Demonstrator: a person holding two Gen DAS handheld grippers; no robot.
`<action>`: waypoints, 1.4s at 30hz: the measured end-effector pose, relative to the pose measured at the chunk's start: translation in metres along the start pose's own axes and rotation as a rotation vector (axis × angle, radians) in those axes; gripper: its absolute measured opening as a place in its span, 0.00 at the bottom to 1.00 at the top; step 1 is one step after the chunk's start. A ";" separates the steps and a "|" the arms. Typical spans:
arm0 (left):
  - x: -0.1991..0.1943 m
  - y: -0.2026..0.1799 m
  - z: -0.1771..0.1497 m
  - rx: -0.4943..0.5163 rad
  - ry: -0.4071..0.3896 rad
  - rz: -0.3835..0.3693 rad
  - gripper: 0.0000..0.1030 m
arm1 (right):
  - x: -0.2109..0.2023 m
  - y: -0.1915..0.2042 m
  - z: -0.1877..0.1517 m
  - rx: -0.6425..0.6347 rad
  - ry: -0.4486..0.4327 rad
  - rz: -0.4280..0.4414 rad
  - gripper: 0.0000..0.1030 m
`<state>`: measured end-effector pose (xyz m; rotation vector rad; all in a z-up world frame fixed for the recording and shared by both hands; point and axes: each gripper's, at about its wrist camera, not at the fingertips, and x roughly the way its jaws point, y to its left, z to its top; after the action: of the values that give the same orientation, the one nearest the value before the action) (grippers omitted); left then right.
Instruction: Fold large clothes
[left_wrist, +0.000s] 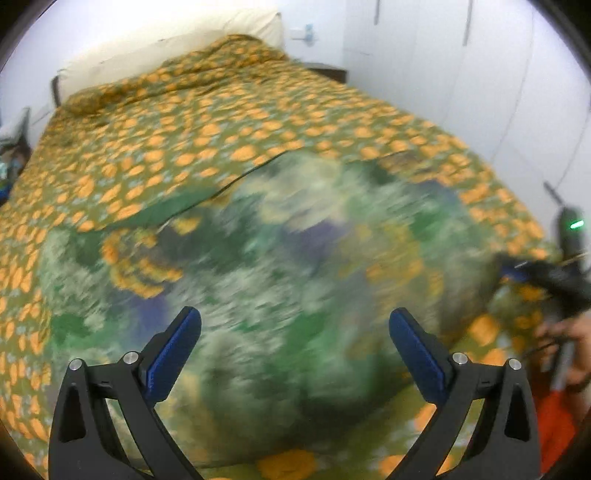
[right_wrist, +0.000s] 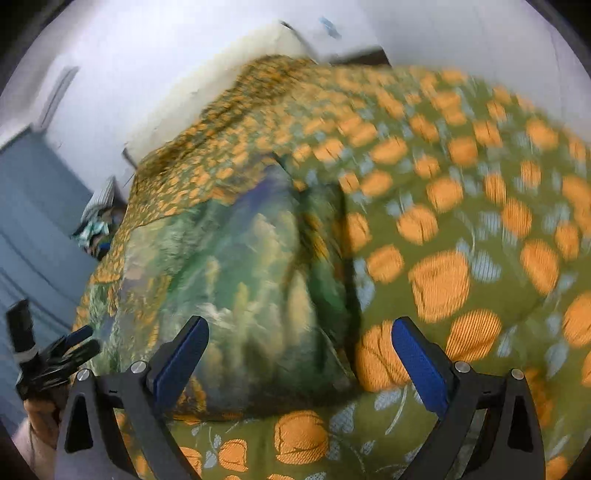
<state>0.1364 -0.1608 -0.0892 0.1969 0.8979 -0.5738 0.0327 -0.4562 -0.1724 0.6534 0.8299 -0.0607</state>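
A large green, white and purple patterned garment (left_wrist: 280, 266) lies spread on the bed, blurred by motion. In the right wrist view the same garment (right_wrist: 236, 273) lies as a folded heap with its right edge near the middle. My left gripper (left_wrist: 295, 325) hovers open above the garment's near part, nothing between its blue pads. My right gripper (right_wrist: 300, 334) is open too, over the garment's near right edge. The right gripper (left_wrist: 546, 273) also shows at the right of the left wrist view, and the left gripper (right_wrist: 70, 350) shows at the lower left of the right wrist view.
The bed carries an olive cover with orange flowers (left_wrist: 207, 125) and a cream pillow (left_wrist: 177, 44) at its head. White wardrobe doors (left_wrist: 461, 66) stand to the right. A person's hand (left_wrist: 569, 336) holds the right tool. Clutter (right_wrist: 98, 221) sits beside the bed's far left.
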 end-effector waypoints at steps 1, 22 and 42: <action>0.001 -0.007 0.007 0.009 0.006 -0.031 0.99 | 0.008 -0.004 -0.001 0.026 0.029 0.015 0.96; 0.060 -0.144 0.138 0.384 0.332 -0.156 0.99 | -0.023 0.205 -0.077 -0.899 -0.353 -0.111 0.40; -0.057 0.105 0.056 -0.077 0.148 0.005 0.25 | -0.056 0.227 -0.047 -0.727 -0.285 0.132 0.85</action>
<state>0.2047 -0.0731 -0.0175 0.1735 1.0608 -0.5242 0.0305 -0.2587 -0.0393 0.0070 0.4770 0.2548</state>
